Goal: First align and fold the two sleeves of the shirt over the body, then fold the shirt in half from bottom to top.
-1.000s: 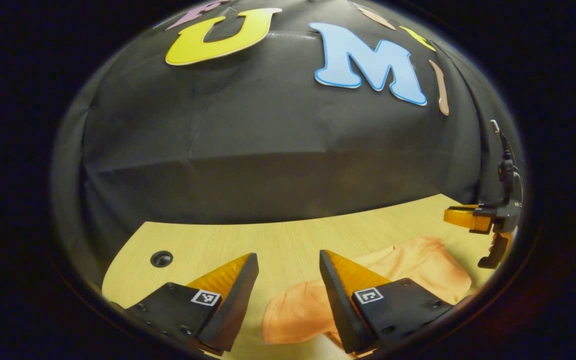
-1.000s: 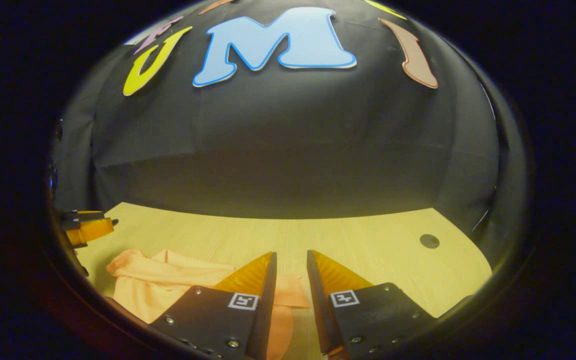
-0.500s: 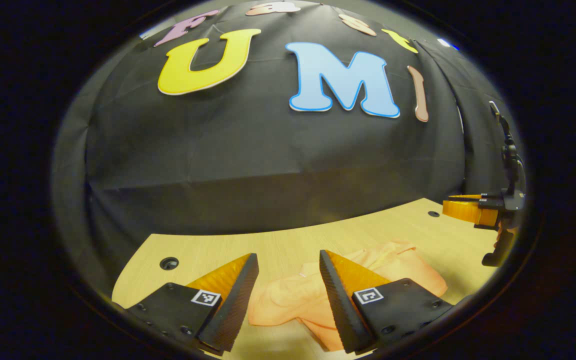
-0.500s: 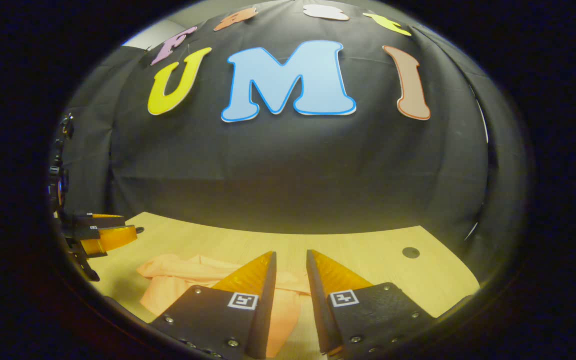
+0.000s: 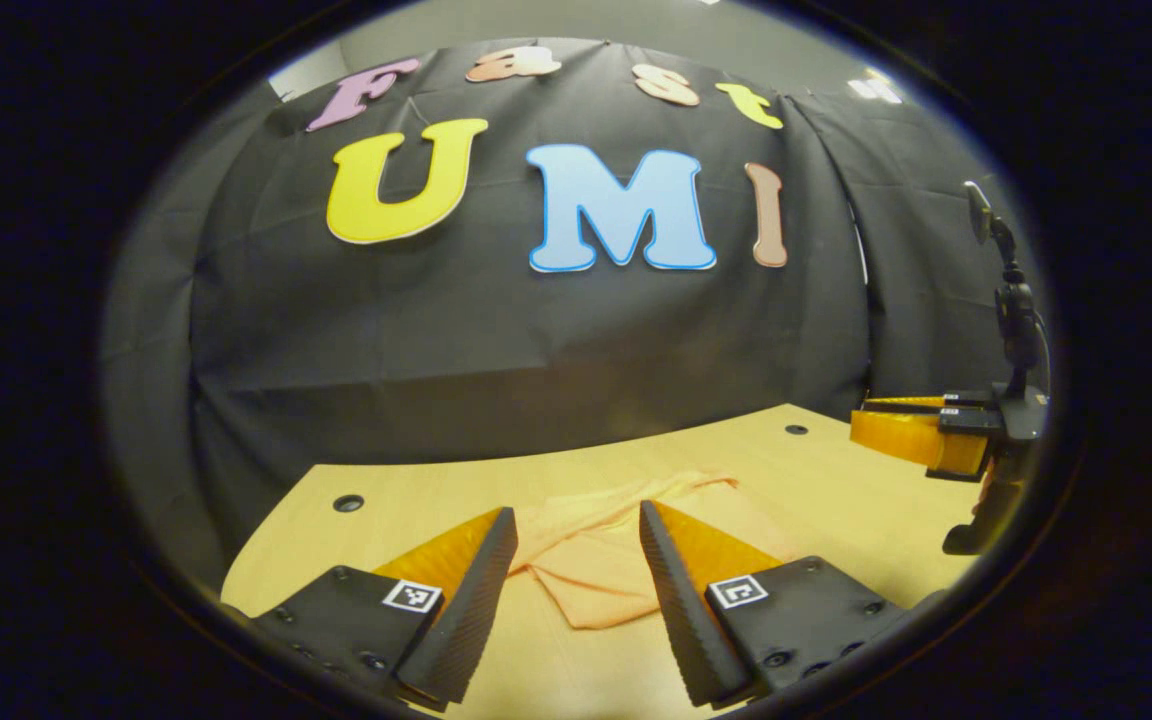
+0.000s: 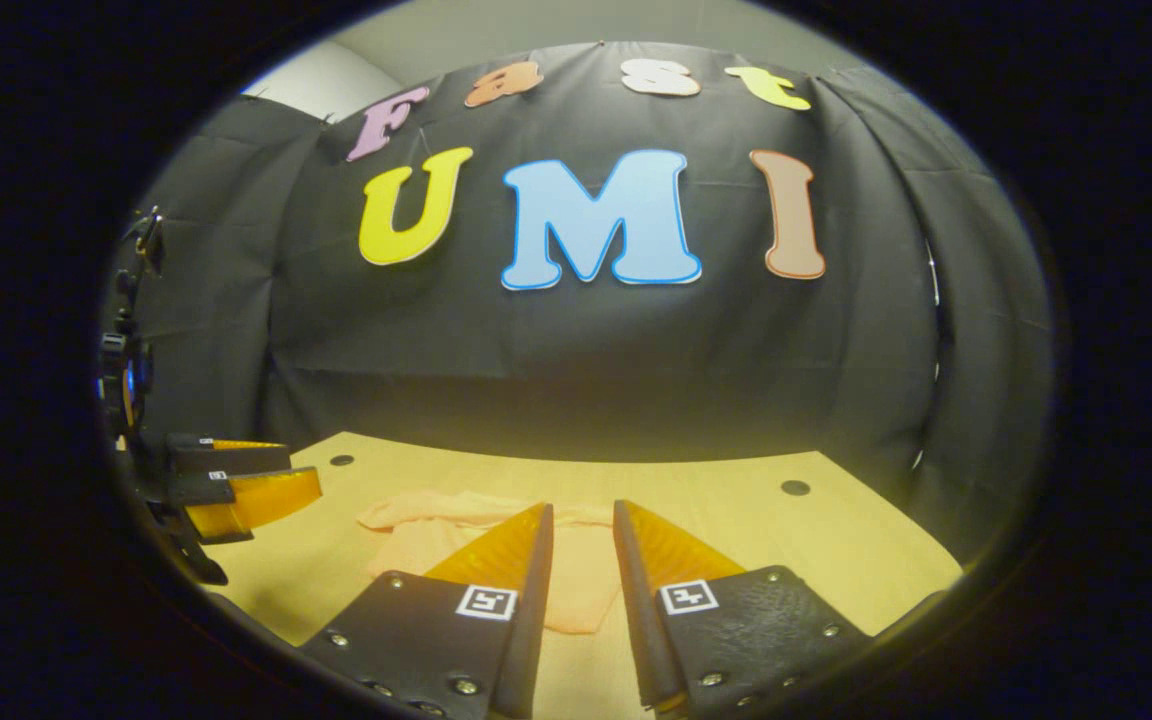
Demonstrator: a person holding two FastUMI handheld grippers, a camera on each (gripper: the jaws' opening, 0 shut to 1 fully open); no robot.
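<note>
Shirt point(image 5: 586, 570) on table point(image 5: 836, 480), compact bundle w/ folded edges, near centre. Looks like sleeves + bottom-to-top fold both done; little or nothing left. Left gripper point(image 5: 576, 590) jaws wide apart, empty. Right gripper point(image 6: 583, 590) narrow gap, grips nothing.

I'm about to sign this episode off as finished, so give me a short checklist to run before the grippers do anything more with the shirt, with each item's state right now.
1. Shirt lies on the table, clear of its edges: ok.
2. Shirt looks like a compact folded bundle: ok, though its upper edge looks rumpled.
3. Sleeves aligned over the body: cannot tell, the layers hide them.
4. Left gripper is free of cloth, with a wide gap between its fingers: ok.
5. Right gripper is free of cloth, with a narrow gap: ok in its own view.
6. Both grippers stand apart from each other: ok.
</note>
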